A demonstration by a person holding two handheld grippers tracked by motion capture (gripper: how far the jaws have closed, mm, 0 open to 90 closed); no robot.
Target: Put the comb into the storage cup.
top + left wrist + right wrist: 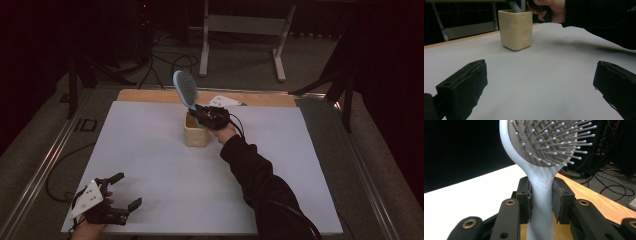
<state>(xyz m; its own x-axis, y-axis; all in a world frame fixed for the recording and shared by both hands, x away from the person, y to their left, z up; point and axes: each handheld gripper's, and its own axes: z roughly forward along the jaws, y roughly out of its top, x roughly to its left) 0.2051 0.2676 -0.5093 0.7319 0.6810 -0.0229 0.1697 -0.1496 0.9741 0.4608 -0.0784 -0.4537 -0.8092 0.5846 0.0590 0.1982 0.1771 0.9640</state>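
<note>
Loads of bare white table [165, 170] around the cream cup [194, 132], which sits well in from the edges toward the far side, and the pale blue hairbrush [185, 89] stands handle-down in it, neck clamped by the right gripper [204, 114], while the left gripper [122, 192] rests wide open near the front-left corner.

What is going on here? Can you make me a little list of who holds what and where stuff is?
held thing: hairbrush, handle down in the cup
holder: right gripper, jaws shut on the brush handle
cup: cream cup, upright on the white table cover
left gripper, jaws open, holding nothing, low at the near left of the cover
brush bristles: facing the right gripper's camera
</note>
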